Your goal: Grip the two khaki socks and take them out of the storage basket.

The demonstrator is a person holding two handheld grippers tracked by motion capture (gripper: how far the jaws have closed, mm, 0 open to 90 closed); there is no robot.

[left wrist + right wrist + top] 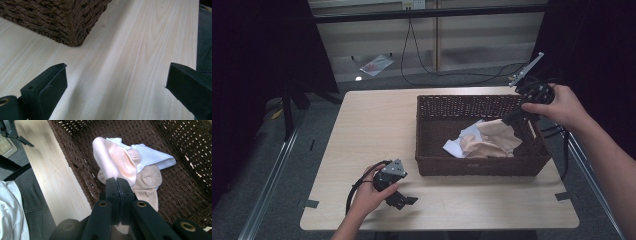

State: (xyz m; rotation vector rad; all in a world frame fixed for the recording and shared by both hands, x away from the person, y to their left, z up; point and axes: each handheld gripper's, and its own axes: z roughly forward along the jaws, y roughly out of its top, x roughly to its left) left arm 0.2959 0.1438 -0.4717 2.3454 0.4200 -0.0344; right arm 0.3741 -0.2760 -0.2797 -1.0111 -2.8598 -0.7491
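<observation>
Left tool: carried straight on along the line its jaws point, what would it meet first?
Probably the near corner of the wicker basket, a little left of the left tool; between them lies bare table. Depth is uncertain.

Crumpled pink, beige and white cloths (pixel 130 167), heaped inside wicker basket (pixel 432 145)

The high view looks forward and down from above the person's side, far enough to take in the whole desk (pixel 377 150) with the wicker basket (pixel 482 165) at about three o'clock of its middle. The left gripper view sits low and close over the desktop, facing a basket corner (pixel 72 37) at eleven o'clock. The right gripper view looks steeply down, near, into the basket (pixel 180 182). All three share the basket and the desk.
</observation>
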